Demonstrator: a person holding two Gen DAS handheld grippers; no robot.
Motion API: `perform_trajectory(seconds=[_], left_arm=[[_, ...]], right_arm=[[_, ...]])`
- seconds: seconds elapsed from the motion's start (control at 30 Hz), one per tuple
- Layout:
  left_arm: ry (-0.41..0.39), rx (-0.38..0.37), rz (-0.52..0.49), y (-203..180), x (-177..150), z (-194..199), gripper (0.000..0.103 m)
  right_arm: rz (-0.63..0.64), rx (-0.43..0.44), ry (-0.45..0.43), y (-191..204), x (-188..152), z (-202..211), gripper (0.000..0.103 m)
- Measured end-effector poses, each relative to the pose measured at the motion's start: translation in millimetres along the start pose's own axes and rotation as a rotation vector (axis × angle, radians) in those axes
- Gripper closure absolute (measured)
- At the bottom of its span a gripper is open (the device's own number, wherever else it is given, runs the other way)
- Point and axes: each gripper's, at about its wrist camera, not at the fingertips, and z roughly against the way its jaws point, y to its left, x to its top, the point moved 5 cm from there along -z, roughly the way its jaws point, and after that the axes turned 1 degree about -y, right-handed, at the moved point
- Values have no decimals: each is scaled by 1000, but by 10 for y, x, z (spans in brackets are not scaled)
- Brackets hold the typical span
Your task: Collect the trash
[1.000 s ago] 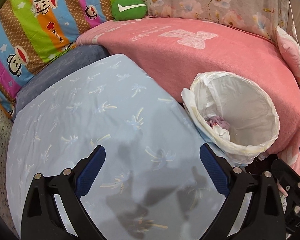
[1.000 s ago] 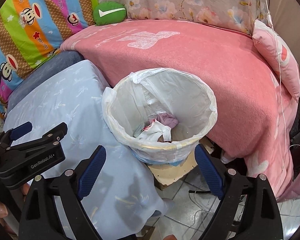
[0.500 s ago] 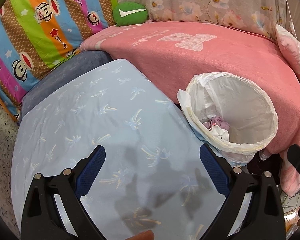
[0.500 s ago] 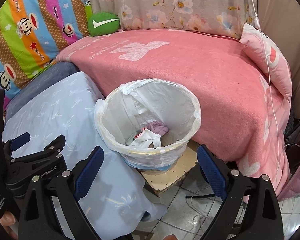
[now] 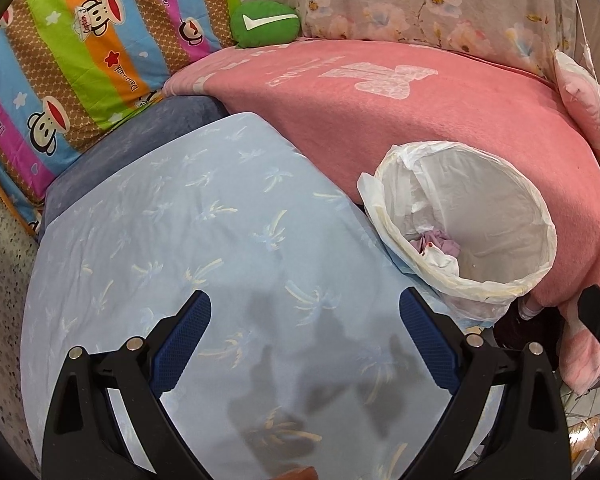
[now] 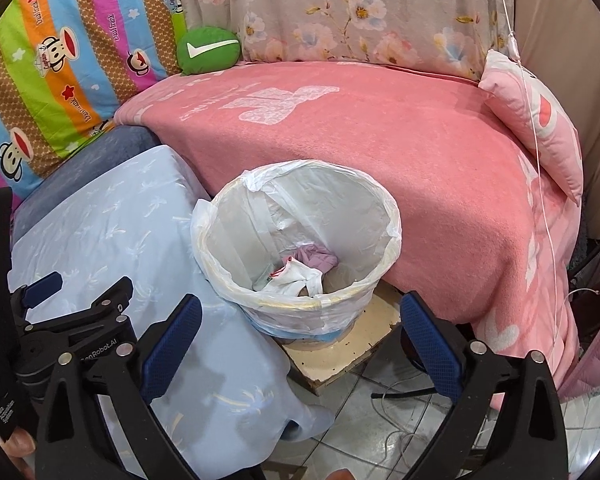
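Observation:
A round trash bin [image 6: 300,240] lined with a white plastic bag stands between the blue-covered table and the pink bed; it also shows in the left wrist view [image 5: 460,224]. Crumpled white and pale purple trash [image 6: 304,268] lies at its bottom, also seen from the left [image 5: 436,250]. My left gripper [image 5: 304,340] is open and empty above the light blue tablecloth [image 5: 204,232]. My right gripper [image 6: 300,344] is open and empty, just in front of the bin. The left gripper's body [image 6: 72,320] shows at the lower left of the right wrist view.
A pink blanket [image 6: 360,128] covers the bed behind the bin. A green cushion [image 6: 208,50], a striped monkey-print quilt [image 6: 60,52] and a pink pillow [image 6: 540,120] lie at the back. The bin rests on a wooden board [image 6: 340,352] over tiled floor with cables [image 6: 400,396].
Both grippers have drawn back from the bin, so it sits farther away and more floor shows. Both stay open and empty.

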Motion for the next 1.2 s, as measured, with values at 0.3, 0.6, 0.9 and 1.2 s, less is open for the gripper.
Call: perform_trajectory(seconds=[0.3,0.6,0.9,1.2], left_arm=[[2,2,7,12,7,3,12],[14,-3,12,3,-5,-4,12],[5,-10,12,-17,38,17,12],[-15,-3,9,-43,141,42,12]], right_arm=[[3,3,-3,42,-1,-3,6],[5,8,-3,51,5,-26,6],[-10,12,-7,2,43,-69,6],[-31,10,-11,-85,82,-94,6]])
